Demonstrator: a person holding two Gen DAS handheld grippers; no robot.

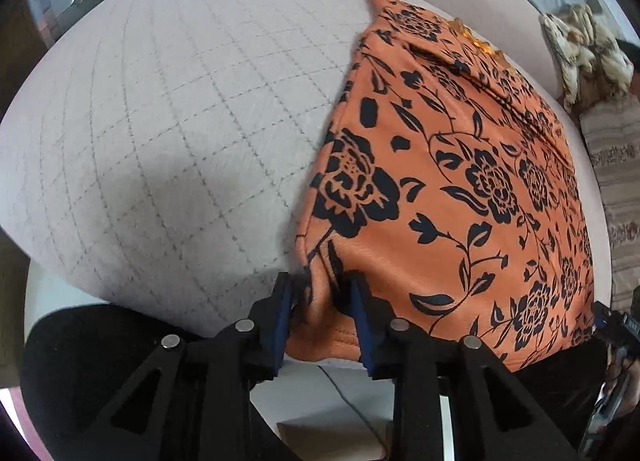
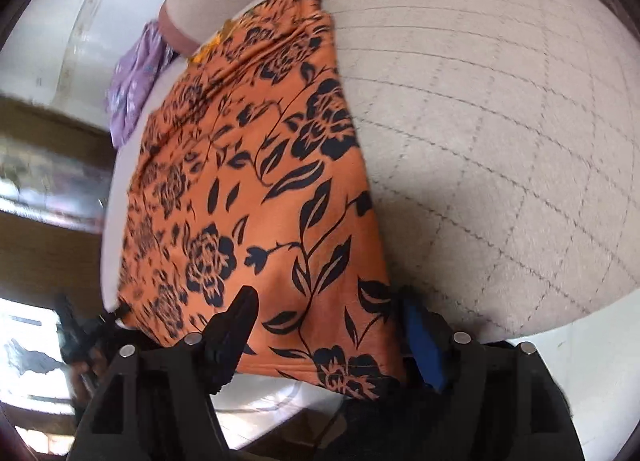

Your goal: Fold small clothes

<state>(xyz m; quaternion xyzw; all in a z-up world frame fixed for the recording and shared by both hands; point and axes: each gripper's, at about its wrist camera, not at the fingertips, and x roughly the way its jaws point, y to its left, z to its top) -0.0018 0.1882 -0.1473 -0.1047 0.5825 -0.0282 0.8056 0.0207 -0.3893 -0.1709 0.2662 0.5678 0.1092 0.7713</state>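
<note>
I've got the left hand-held gripper [image 1: 320,293] pinching a bunched corner of the orange floral garment [image 1: 452,189] at bottom centre of its view. Right hand-held gripper [image 2: 326,301] is spread w/ fingers straddling the near hem, not clamped. Garment lies flat on the quilted bed cover [image 1: 180,133]; purple cloth [image 2: 132,93] sits upper left in the right view.

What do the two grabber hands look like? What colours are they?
Both are black plastic. The left gripper has two straight fingers lined with dark blue pads, triangle-shaped cutouts in its arms, and round silver bolts. The right gripper looks the same: black, with silver bolts and a blue pad on one finger. No markings or sleeves show.
</note>
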